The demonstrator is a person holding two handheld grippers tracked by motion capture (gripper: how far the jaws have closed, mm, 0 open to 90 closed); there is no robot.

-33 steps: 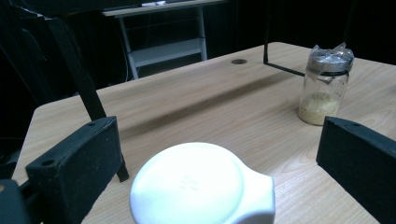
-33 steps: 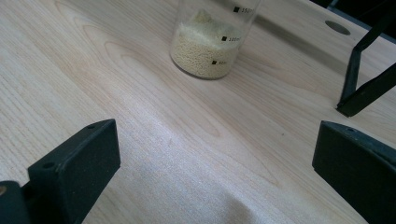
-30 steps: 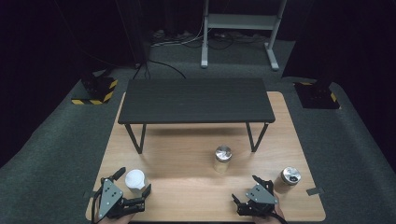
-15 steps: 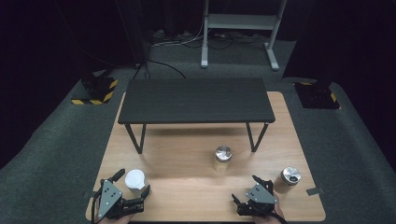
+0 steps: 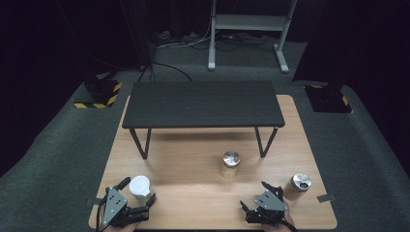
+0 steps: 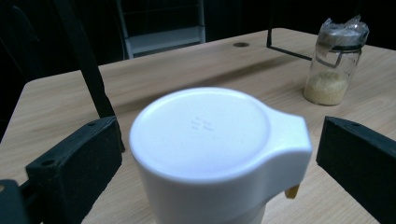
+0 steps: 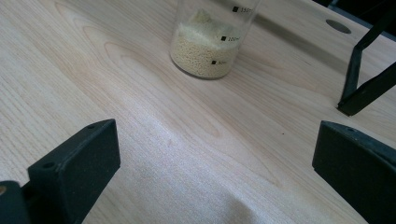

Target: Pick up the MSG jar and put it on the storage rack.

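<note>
A white cup with a flat white lid (image 5: 140, 185) (image 6: 210, 140) stands near the table's front left corner. My left gripper (image 5: 139, 191) (image 6: 215, 163) is open, one jaw on each side of the cup with a gap on both sides. A glass jar with a metal lid (image 5: 230, 164) (image 7: 210, 42) (image 6: 334, 60), part filled with pale grains, stands mid-table. My right gripper (image 5: 254, 196) (image 7: 212, 172) is open over bare wood at the front right, short of that jar, with nothing between its jaws.
A low black bench (image 5: 203, 104) spans the back of the wooden table (image 5: 193, 193); one of its legs (image 7: 366, 79) rises right of the jar. A second lidded jar (image 5: 300, 182) stands just right of my right gripper. Dark carpet surrounds the table.
</note>
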